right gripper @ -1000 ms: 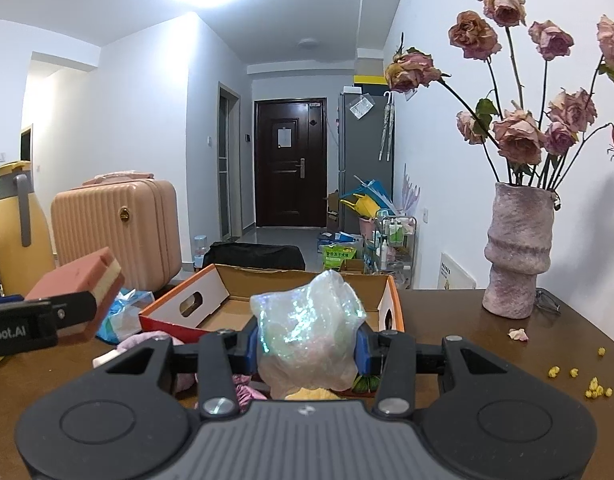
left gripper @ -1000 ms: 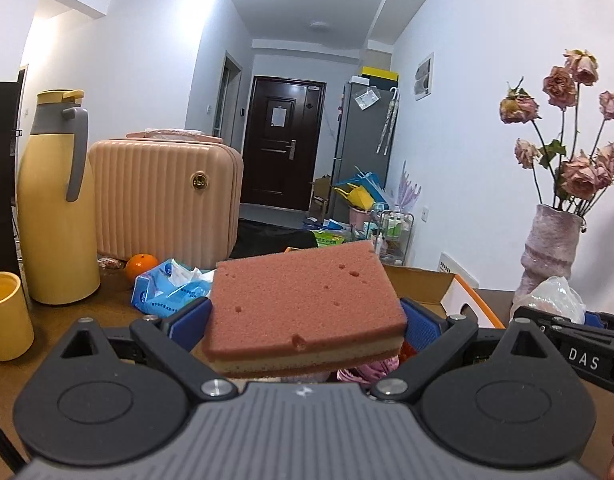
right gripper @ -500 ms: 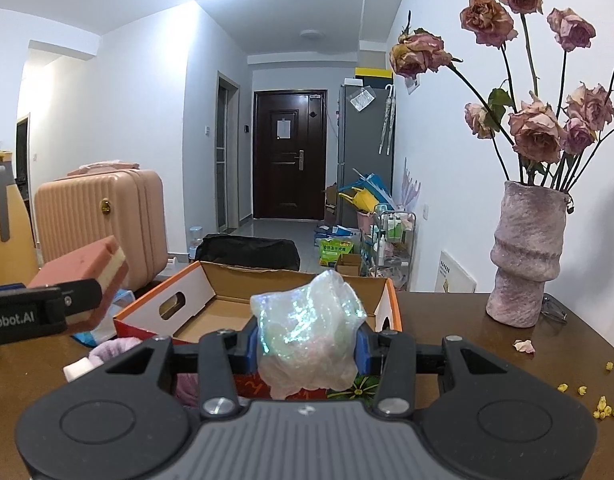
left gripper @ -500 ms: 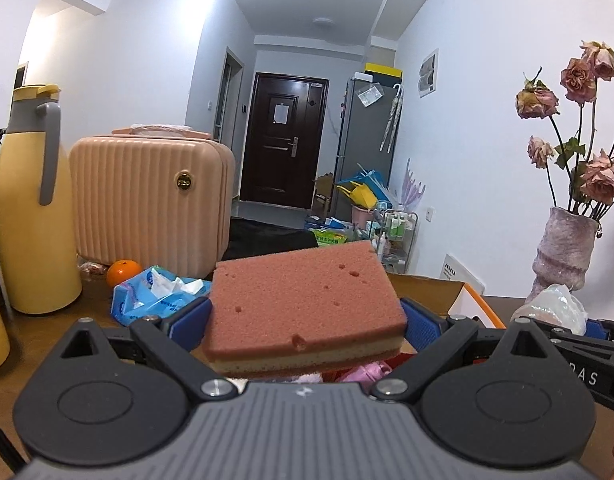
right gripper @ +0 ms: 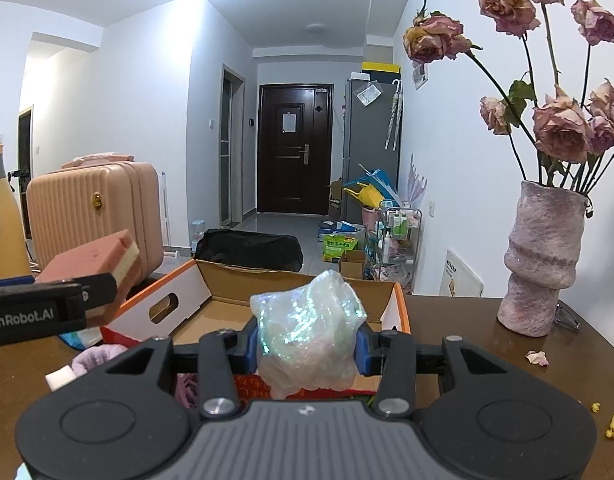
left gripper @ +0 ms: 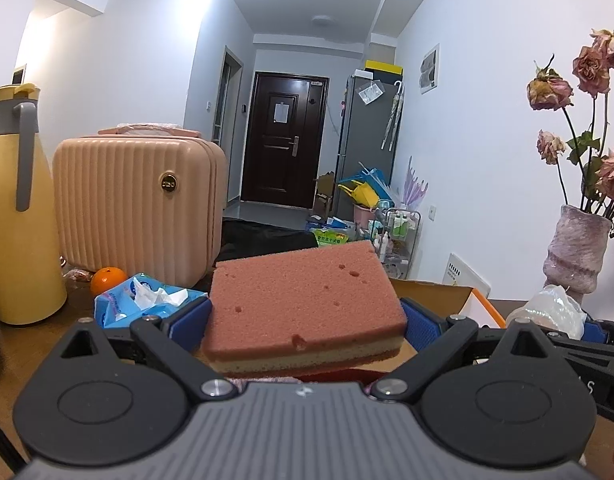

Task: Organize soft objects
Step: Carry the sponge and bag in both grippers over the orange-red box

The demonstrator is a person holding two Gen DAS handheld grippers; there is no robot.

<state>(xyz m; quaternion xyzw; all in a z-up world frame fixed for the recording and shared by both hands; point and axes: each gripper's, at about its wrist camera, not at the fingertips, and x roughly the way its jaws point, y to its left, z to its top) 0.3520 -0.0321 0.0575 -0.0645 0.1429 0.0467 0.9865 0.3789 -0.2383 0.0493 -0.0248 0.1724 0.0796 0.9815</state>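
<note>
Pink sponge (left gripper: pixel 305 304) sits clamped in left gripper (left gripper: pixel 305 322); right gripper (right gripper: pixel 307 344) clutches crinkly bag (right gripper: pixel 307 336).

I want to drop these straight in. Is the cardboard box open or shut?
Open. The box has its flaps up, one with a handle cutout, and its bare brown inside shows in the right wrist view.

pink sponge (left gripper: pixel 303 300) — iridescent bag (right gripper: pixel 307 336)

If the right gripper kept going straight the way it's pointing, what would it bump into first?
Probably the open cardboard box. The right gripper, shut on a shiny crumpled plastic bag, points slightly down over the box, so the bag would likely meet its floor or far wall first; depth is unclear.
</note>
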